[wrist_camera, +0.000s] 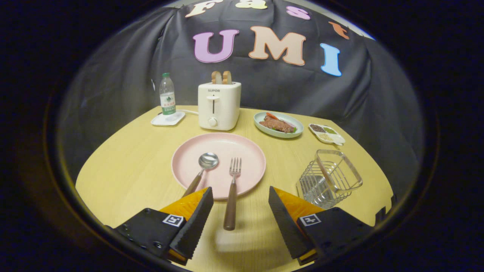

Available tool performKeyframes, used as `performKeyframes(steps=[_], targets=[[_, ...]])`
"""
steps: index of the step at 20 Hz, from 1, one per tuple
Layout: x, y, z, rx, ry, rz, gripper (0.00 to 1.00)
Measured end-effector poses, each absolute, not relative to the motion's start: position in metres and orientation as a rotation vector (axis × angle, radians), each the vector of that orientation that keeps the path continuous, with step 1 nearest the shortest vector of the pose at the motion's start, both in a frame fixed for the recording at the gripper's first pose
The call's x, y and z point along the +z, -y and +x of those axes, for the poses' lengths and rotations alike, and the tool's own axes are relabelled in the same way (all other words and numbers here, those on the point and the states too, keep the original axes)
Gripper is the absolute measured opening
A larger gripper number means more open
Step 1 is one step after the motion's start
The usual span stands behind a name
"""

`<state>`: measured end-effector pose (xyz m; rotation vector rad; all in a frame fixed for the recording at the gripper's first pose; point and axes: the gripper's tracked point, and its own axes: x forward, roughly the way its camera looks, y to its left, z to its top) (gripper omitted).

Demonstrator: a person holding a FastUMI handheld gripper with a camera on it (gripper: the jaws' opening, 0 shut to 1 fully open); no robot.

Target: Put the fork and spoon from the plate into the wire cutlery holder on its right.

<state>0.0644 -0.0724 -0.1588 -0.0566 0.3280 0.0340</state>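
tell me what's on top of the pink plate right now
A spoon and a fork lie on the pink plate, handles overhanging the near rim. The open gripper straddles the fork handle; one finger covers the spoon handle's end.

spoon [201, 169] handle behind claw [241, 211] finger

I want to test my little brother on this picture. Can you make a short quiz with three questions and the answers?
1. True or false: the fork lies between the open fingers of the gripper.
2. What sits beside the fork on the pink plate?
3. Is the wire cutlery holder A) filled with cutlery or B) without any?

Key: 1 true. 2 the spoon. 3 B.
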Motion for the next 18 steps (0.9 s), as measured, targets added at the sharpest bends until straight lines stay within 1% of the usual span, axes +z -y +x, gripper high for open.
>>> performKeyframes(steps=[5, 12, 14, 15, 16, 17, 18], targets=[[-0.169, 0.070, 0.069, 0.048, -0.363, -0.072, 0.80], [-0.176, 0.063, 0.073, 0.063, -0.379, -0.083, 0.36], [-0.185, 0.063, 0.070, 0.059, -0.418, -0.103, 0.23], [-0.190, 0.061, 0.072, 0.072, -0.430, -0.108, 0.25], [-0.180, 0.058, 0.059, 0.088, -0.429, -0.109, 0.20], [-0.181, 0.057, 0.064, 0.086, -0.427, -0.106, 0.15], [-0.182, 0.056, 0.067, 0.084, -0.421, -0.104, 0.15]])
